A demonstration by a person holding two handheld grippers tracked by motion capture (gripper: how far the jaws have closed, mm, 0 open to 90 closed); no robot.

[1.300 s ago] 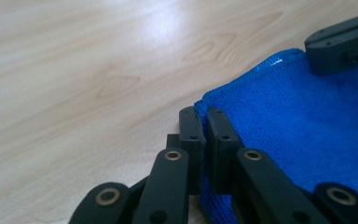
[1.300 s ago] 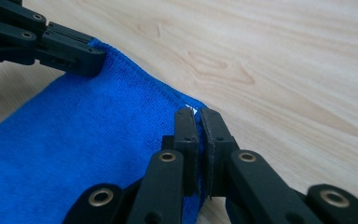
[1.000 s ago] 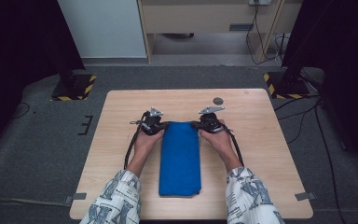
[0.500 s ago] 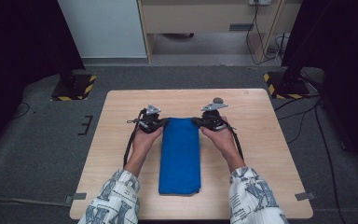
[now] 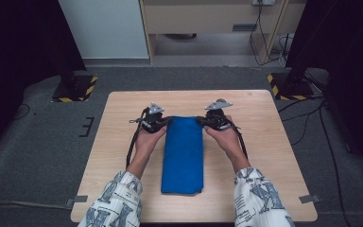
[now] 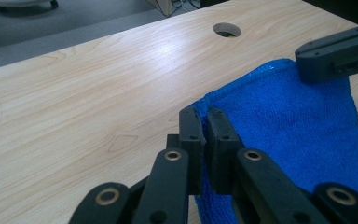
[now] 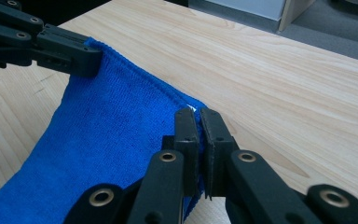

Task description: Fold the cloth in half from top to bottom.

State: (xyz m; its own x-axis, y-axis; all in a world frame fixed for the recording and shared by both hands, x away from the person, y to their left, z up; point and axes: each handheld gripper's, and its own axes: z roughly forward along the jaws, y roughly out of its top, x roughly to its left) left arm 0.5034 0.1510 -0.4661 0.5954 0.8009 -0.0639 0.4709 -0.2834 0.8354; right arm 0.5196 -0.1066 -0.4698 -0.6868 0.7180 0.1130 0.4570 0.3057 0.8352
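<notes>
— On the table (image 5: 123,142), what grips the blue towel (image 5: 183,156)?
— Left hand-held gripper (image 5: 166,122) clamps its far left corner, right hand-held gripper (image 5: 199,120) its far right corner; it lies mid-table, long axis pointing away from the person.

Left claw (image 5: 166,121): black two-jaw claw with a grey three-cornered plate on top, jaws pinched together, pointing inward toward the right claw.
Right claw (image 5: 201,120): same build, jaws pinched together, facing the left claw, apart from it.
Hands: each wrapped around its claw's body from behind.
Forearms: patterned white sleeves, angled inward toward the claws.
</notes>
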